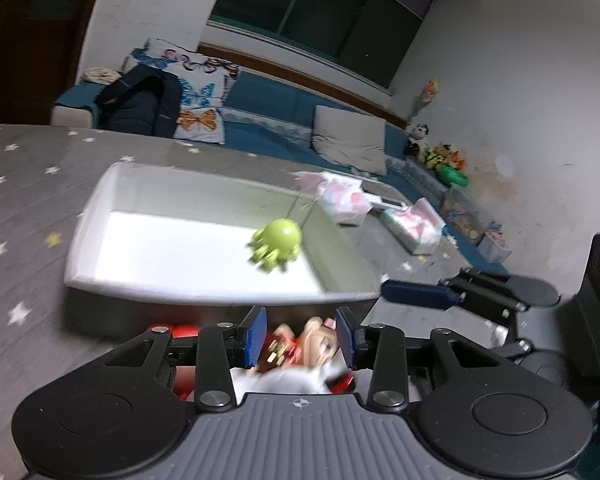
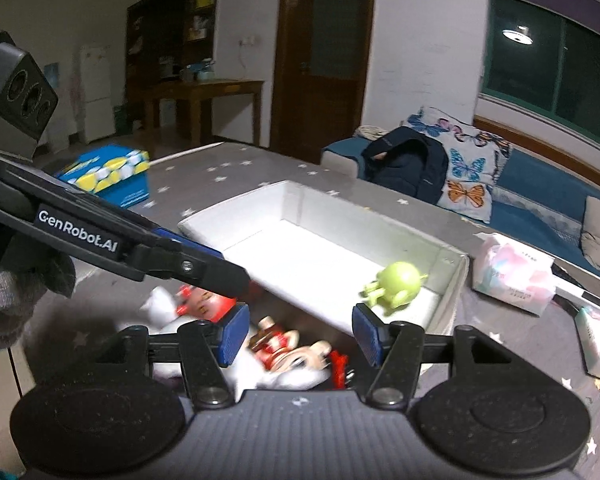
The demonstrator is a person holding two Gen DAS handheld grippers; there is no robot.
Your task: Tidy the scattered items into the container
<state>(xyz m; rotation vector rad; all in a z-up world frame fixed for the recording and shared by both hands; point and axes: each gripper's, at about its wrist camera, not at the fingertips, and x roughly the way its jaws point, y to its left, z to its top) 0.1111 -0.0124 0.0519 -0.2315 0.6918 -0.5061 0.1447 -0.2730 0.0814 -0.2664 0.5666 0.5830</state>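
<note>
A white rectangular container (image 1: 100, 200) (image 2: 452, 268) sits on the grey star-patterned table. A green octopus-like toy (image 1: 278, 242) (image 2: 398, 282) lies inside it near one end. Just in front of the container lie toy figures: a doll with a tan face and red clothes (image 1: 312, 340) (image 2: 288, 350) and a red-and-white figure (image 2: 204, 304). My left gripper (image 1: 300, 338) is open, its blue pads either side of the tan-faced doll. My right gripper (image 2: 296, 334) is open above the same doll. The left gripper crosses the right wrist view (image 2: 196, 264).
Pink-and-white tissue packs (image 1: 344, 196) (image 2: 512, 276) lie beyond the container. A blue-and-yellow box (image 2: 108, 176) stands on the table's far left. A blue sofa with cushions and a dark backpack (image 1: 140, 104) lies behind the table.
</note>
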